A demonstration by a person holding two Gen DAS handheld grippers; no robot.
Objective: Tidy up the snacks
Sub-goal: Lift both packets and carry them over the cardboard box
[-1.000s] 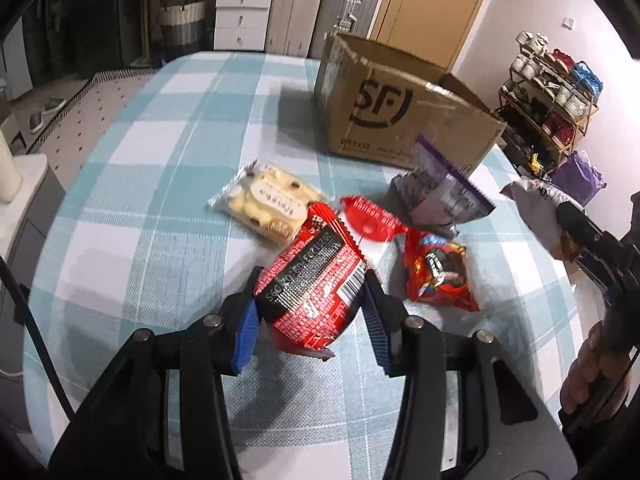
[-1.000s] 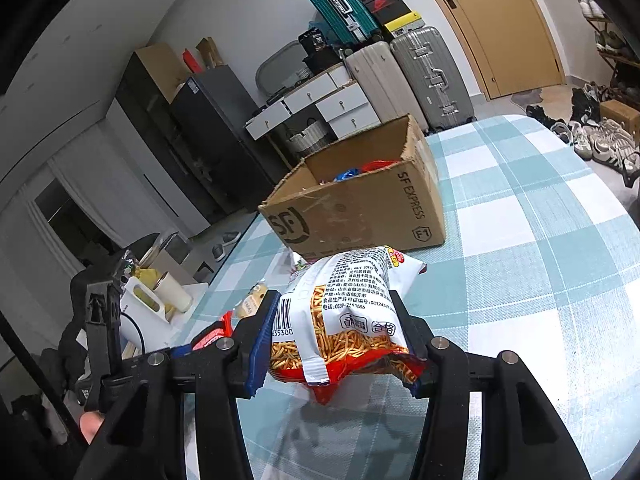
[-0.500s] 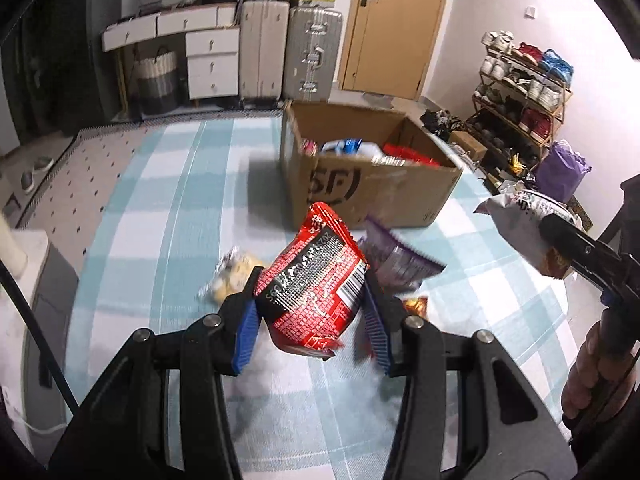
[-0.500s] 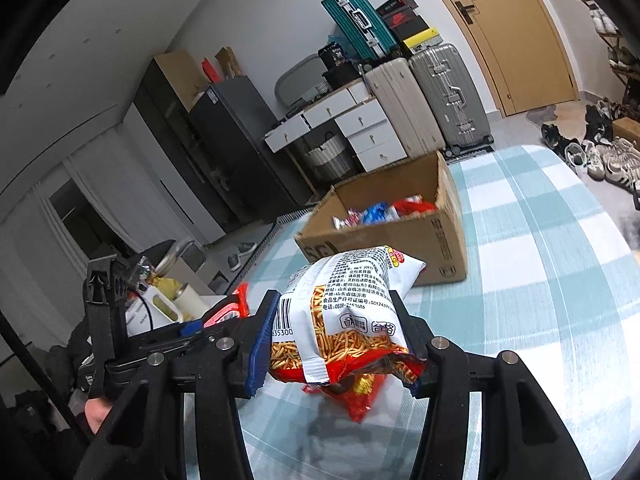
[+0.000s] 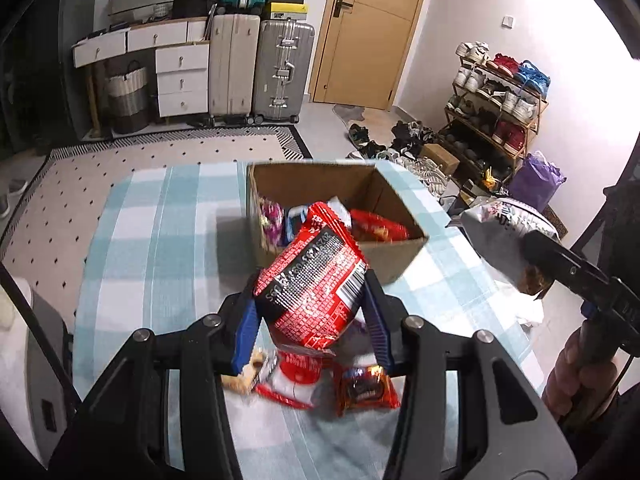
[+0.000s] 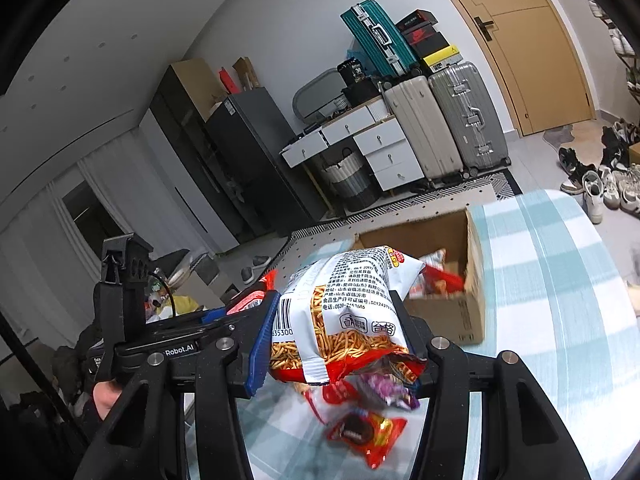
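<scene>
My left gripper (image 5: pixel 310 316) is shut on a red and black snack packet (image 5: pixel 316 280), held in the air above the checked table (image 5: pixel 160 248). My right gripper (image 6: pixel 332 336) is shut on a white bag of noodle sticks (image 6: pixel 344 308), also lifted. The open cardboard box (image 5: pixel 396 260) stands ahead on the table with several snacks inside. Below the left gripper lie a red biscuit packet (image 5: pixel 366 390), a red and white packet (image 5: pixel 296 376) and a pale biscuit pack (image 5: pixel 244 376). A purple packet (image 6: pixel 384 394) and the red biscuit packet (image 6: pixel 368 436) lie under the right gripper.
The right gripper with its bag (image 5: pixel 504 232) and a hand (image 5: pixel 576 376) show at the right of the left wrist view. The left gripper's body (image 6: pixel 160 332) shows at the left of the right wrist view. Suitcases (image 5: pixel 260 68), drawers (image 5: pixel 180 80) and a shoe rack (image 5: pixel 500 96) stand beyond the table.
Both grippers have risen with their packets still held. The box interior has come into view, and the loose snacks on the table now lie lower in both views.
</scene>
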